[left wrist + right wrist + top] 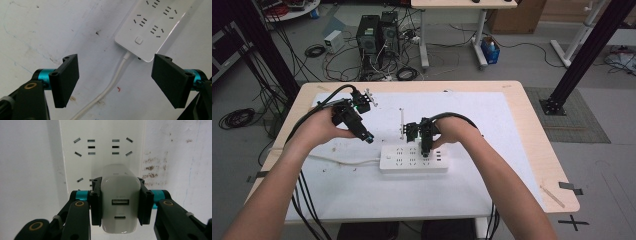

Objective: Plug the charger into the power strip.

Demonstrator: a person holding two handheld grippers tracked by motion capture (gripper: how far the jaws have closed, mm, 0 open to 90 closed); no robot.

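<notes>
High view first: a white power strip (413, 158) lies flat on the white sheet (492, 190) that covers the wooden table (557, 190), a little nearer the person than the middle, with its white cable (337, 161) running off toward the person's left. The right gripper (426, 149) stands over the strip, pointing down onto its top face, with the right hand (451, 131) wrapped around its body. The left gripper (368, 138) is held by the left hand (324, 127) above the sheet, just beside the strip's cable end and apart from it.

Right gripper view: the two black fingers (95, 202) are pinched on the flanks of a white charger (120, 205), one finger on each side. The charger's top face (two ports, one above the other) looks toward the camera, and the strip's socket slots (102, 146) lie just beyond it. Whether its prongs are seated in a socket cannot be told, since the charger's own body hides them.

Left gripper view: the fingers (65, 80) are spread wide with nothing between them but the cable and bare, scuffed sheet. The strip's end with its square button (139, 40) sits just ahead of them.
</notes>
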